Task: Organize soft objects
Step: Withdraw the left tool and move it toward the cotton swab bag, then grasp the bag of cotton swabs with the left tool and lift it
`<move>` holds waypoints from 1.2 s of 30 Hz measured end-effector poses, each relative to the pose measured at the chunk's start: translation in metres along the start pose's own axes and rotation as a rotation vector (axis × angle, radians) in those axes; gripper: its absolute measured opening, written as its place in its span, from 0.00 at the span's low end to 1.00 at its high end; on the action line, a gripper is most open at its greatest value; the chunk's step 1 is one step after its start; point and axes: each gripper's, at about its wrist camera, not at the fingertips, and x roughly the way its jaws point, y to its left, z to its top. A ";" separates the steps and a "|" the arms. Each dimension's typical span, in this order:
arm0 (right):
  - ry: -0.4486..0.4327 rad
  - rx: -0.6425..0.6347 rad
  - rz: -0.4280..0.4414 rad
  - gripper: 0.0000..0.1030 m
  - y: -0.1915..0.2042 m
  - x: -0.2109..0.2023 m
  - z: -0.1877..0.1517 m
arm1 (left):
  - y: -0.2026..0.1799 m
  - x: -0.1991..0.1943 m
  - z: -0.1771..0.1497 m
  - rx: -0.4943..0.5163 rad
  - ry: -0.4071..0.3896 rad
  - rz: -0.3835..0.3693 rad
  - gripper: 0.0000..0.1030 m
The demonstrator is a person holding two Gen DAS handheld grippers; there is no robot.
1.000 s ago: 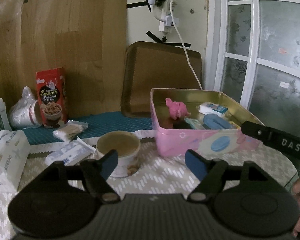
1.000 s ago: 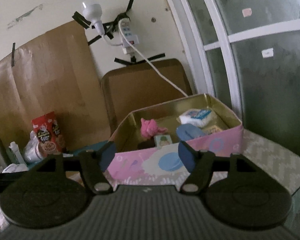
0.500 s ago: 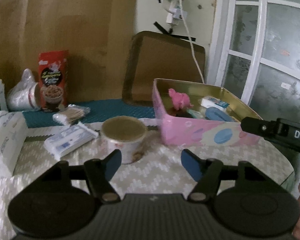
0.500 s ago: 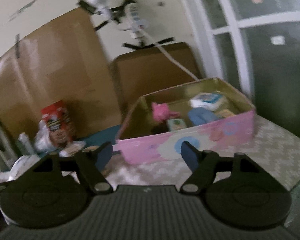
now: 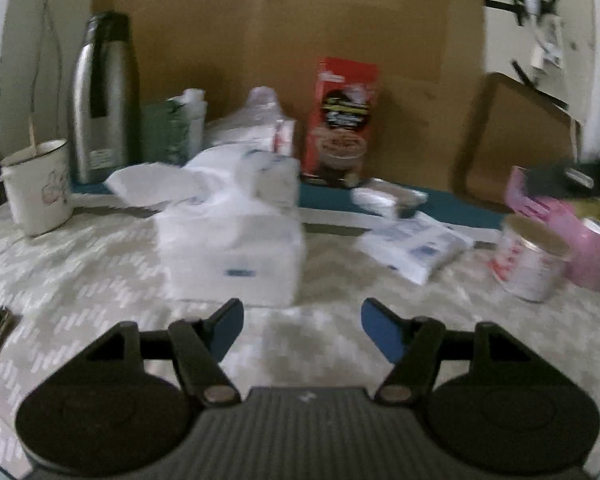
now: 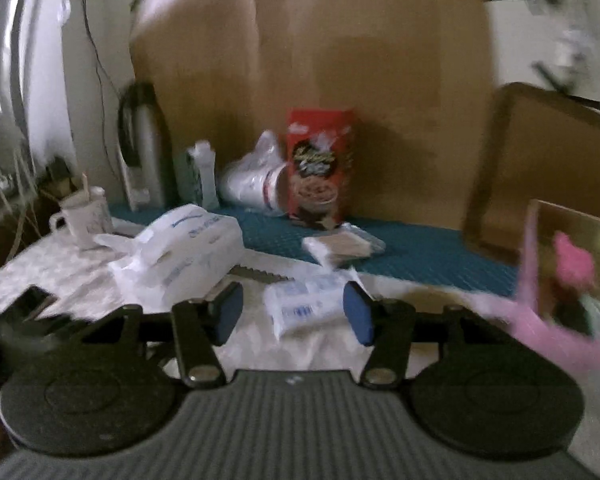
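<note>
The large white tissue pack (image 5: pixel 230 248), its print too blurred to read, lies mid-bench before the left gripper (image 5: pixel 302 326), jaws released and empty. A second ago both cameras faced the pink tin (image 6: pixel 556 320). The right gripper (image 6: pixel 292 314), jaws closing on nothing, frames a small white pack (image 6: pixel 304 304); a red box (image 5: pixel 342 128) stands at the back edge.

red box (image 5: pixel 342 124) print blurred, white bag (image 6: pixel 188 250) blue lettering unreadable, no legible text

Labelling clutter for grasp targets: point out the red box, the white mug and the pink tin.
red box (image 5: pixel 342 124), left wrist view, middle of its front face
white mug (image 5: pixel 40 188), left wrist view, side wall
pink tin (image 6: pixel 540 324), right wrist view, outer pink wall
</note>
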 end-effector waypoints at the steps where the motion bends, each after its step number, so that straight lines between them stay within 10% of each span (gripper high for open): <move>1: 0.029 0.016 -0.007 0.56 -0.004 0.022 0.013 | 0.004 0.002 0.000 -0.019 0.003 -0.005 0.64; 7: 0.254 0.376 -0.116 0.65 -0.047 0.162 0.056 | 0.010 0.003 0.001 -0.045 -0.011 -0.090 0.64; 15: 0.323 0.378 -0.209 0.58 -0.045 0.237 0.050 | 0.024 0.003 0.001 -0.112 -0.020 -0.150 0.64; 25: 0.195 0.081 0.001 0.41 0.007 0.130 0.046 | 0.049 0.003 0.001 -0.251 -0.035 -0.210 0.62; 36: 0.291 0.099 0.312 0.48 -0.012 -0.013 -0.091 | 0.022 -0.028 -0.011 -0.238 0.070 -0.356 0.57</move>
